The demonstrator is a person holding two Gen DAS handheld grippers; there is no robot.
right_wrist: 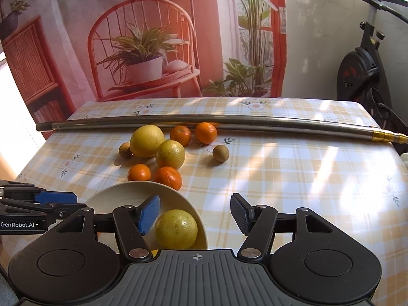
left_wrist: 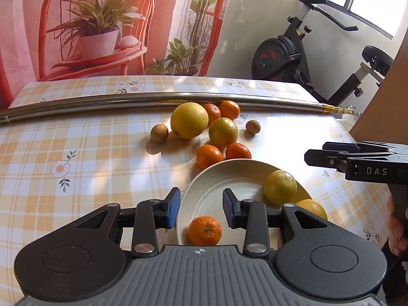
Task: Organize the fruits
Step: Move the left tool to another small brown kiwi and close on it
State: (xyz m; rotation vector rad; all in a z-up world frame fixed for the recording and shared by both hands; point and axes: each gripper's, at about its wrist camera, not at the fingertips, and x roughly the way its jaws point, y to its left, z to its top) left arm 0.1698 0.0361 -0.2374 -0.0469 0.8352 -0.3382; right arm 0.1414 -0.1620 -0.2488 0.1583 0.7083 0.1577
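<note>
A cream plate (left_wrist: 224,176) (right_wrist: 122,193) sits on the checked tablecloth near me. It holds a tangerine (left_wrist: 204,230) and two yellow citrus fruits (left_wrist: 280,187) (right_wrist: 176,229), one (left_wrist: 312,207) partly hidden. My left gripper (left_wrist: 201,207) is open and empty above the tangerine. My right gripper (right_wrist: 195,214) is open and empty over the plate's right edge, above a yellow fruit. Behind the plate lie a large yellow fruit (left_wrist: 189,119) (right_wrist: 146,140), a smaller one (left_wrist: 223,132) (right_wrist: 170,154), several tangerines (left_wrist: 209,156) (right_wrist: 168,177) and two small brown fruits (left_wrist: 159,133) (right_wrist: 220,153).
A long metal pole (left_wrist: 153,100) (right_wrist: 204,123) lies across the table behind the fruit. A printed backdrop (right_wrist: 142,38) hangs beyond the table. An exercise bike (left_wrist: 293,53) stands at the right. A brown board (left_wrist: 382,117) leans by the table's right edge.
</note>
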